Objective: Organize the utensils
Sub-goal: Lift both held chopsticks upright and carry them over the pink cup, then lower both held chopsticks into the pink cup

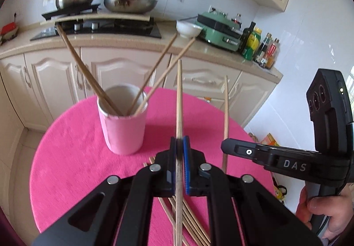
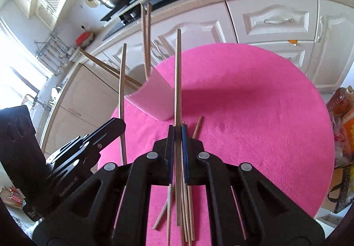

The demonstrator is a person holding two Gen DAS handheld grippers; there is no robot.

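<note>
The left gripper (image 1: 180,146) is clamped on 1 chopstick (image 1: 179,99), which sticks up between its blue pads with the tip well above the jaws. The right gripper (image 2: 178,135) is likewise closed on 1 chopstick of its own (image 2: 178,73), held the same way.

Taking the pink cup (image 1: 124,126) as the landmark: both held sticks are raised just beside it, on the camera side and to its right in the left wrist view, with neither tip over the rim yet. 4 chopsticks already lean inside the cup (image 1: 152,73), fanned outward. The loose pile (image 2: 183,208) lies on the pink tablecloth (image 1: 66,157) nearer than the cup, under both grippers. Behind the cup runs the kitchen counter with a white bowl (image 1: 188,29).

Risks, as I judge them: the cup looks light and tall, so a stick dropped against its wall, or knocking the leaning sticks, could tip it. Each stick is pinched at 1 point and could pivot, missing the opening. The 2 grippers are near each other and could collide above the rim.
</note>
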